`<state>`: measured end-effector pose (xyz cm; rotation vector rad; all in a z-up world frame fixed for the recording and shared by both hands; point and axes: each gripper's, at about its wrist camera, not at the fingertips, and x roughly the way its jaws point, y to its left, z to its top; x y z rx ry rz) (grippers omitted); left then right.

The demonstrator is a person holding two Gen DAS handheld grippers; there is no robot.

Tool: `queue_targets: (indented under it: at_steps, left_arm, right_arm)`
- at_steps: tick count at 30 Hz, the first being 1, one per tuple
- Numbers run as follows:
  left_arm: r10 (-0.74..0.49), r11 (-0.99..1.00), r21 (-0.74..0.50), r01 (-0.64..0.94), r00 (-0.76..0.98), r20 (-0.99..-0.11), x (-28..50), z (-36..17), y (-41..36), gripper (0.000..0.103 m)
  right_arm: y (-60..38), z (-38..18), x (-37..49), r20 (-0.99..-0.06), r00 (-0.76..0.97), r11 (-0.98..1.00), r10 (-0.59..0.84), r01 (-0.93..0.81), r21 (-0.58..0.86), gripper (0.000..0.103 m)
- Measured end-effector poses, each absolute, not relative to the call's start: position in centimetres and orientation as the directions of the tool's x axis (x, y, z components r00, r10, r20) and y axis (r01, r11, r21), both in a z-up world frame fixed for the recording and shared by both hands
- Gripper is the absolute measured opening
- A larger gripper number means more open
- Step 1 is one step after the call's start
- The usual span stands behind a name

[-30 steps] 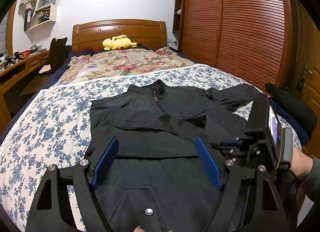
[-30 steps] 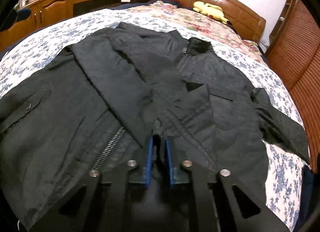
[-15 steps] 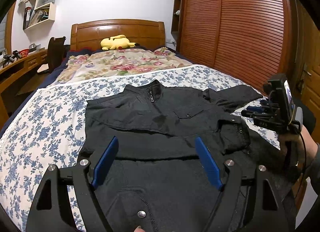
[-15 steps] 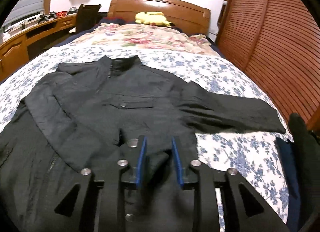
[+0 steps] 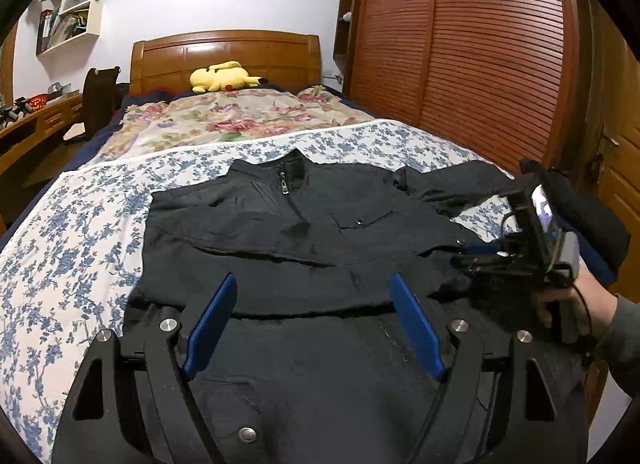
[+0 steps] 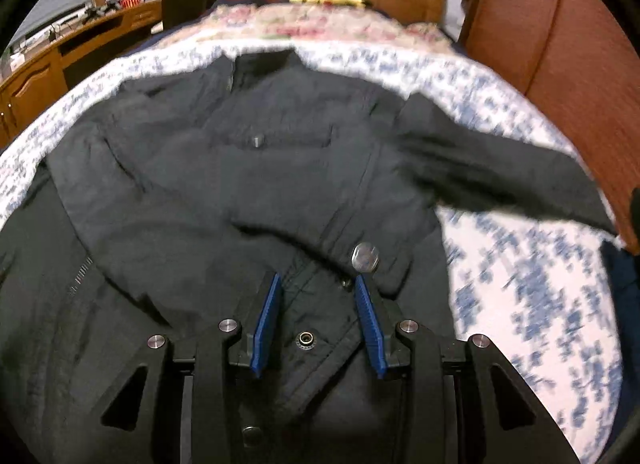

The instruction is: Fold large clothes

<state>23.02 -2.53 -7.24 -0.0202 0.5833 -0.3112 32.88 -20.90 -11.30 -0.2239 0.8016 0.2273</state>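
A black jacket (image 5: pixel 304 232) lies face up on the bed, collar towards the headboard, zip and pocket showing. One sleeve (image 5: pixel 240 232) is folded across the chest. The other sleeve (image 6: pixel 500 172) sticks out to the right over the sheet. My left gripper (image 5: pixel 312 278) hovers open above the jacket's lower half, with nothing between its blue pads (image 5: pixel 210 320). My right gripper (image 6: pixel 317 278) is over the jacket's right front edge. Its jaws are opening, and the fabric (image 6: pixel 240 168) under them lies loose, not pinched. In the left wrist view the right gripper (image 5: pixel 472 254) and the hand (image 5: pixel 560 304) holding it appear at the right.
The bed has a blue floral sheet (image 5: pixel 72 232) and a flowered quilt (image 5: pixel 240 120) at the back. A yellow plush toy (image 5: pixel 222 76) rests by the wooden headboard (image 5: pixel 224 48). Slatted wardrobe doors (image 5: pixel 480 64) run along the right, a desk (image 5: pixel 24 124) and chair (image 5: pixel 100 100) along the left. A dark bundle (image 5: pixel 592 216) lies at the bed's right edge.
My right gripper was shut on a fold of the jacket. It carried it to the right, then opened and let it go. The left gripper has barely shifted.
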Motion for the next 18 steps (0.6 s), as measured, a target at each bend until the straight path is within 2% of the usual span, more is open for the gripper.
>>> queue_targets:
  at_steps: [11, 18]
  left_arm:
    - [-0.313, 0.942, -0.083, 0.326, 0.757, -0.573, 23.4, -8.5, -4.9, 0.080]
    - [-0.317, 0.939, -0.082, 0.335, 0.744, -0.588, 23.5, -8.9, -5.8, 0.080]
  right_arm:
    - [-21.9, -12.1, 33.6, -0.742, 0.655, 0.951, 0.144, -0.298, -0.079, 0.042]
    - [-24.4, -9.4, 31.9, -0.677, 0.715, 0.946, 0.174, -0.312, -0.087, 0.044]
